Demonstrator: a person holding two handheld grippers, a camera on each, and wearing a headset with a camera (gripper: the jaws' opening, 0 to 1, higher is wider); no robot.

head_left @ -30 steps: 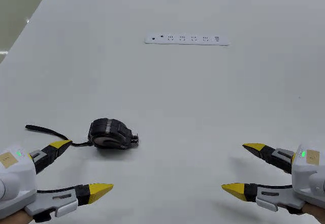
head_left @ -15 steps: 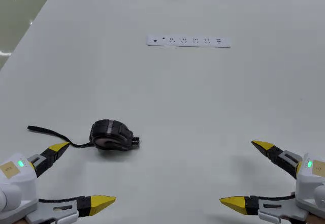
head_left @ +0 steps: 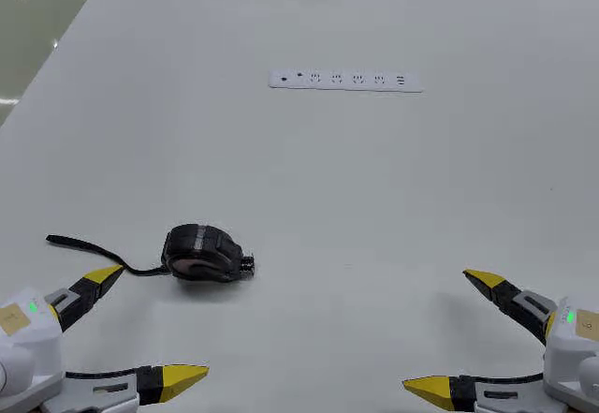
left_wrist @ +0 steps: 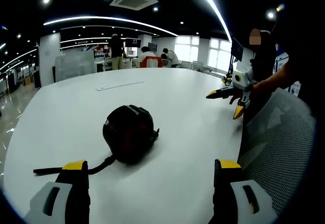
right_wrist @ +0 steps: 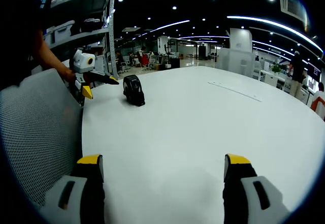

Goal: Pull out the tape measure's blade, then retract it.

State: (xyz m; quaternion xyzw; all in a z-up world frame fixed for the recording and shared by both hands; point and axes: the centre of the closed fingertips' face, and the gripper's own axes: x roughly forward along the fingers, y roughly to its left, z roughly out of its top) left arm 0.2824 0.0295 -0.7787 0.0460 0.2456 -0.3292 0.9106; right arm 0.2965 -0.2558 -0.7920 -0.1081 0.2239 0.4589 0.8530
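Note:
A black tape measure (head_left: 202, 254) lies on the white table (head_left: 356, 198), its blade inside the case and a black wrist strap (head_left: 86, 248) trailing to the left. It also sits ahead of the left jaws as the tape measure (left_wrist: 130, 131) and far off as the tape measure (right_wrist: 134, 90). My left gripper (head_left: 140, 324) stands open at the front left, just short of the case and apart from it. My right gripper (head_left: 459, 333) stands open at the front right with nothing between its jaws. The right gripper (left_wrist: 229, 93) and the left gripper (right_wrist: 90, 84) each show in the other's view.
A white power strip (head_left: 344, 80) lies flat at the far middle of the table. The table's left edge (head_left: 56, 52) borders a shiny floor. A grey mesh chair back (right_wrist: 35, 142) stands near the front edge. People stand at desks in the far room.
Both grippers have drawn slightly back toward the front edge of the table. The tape measure has not moved.

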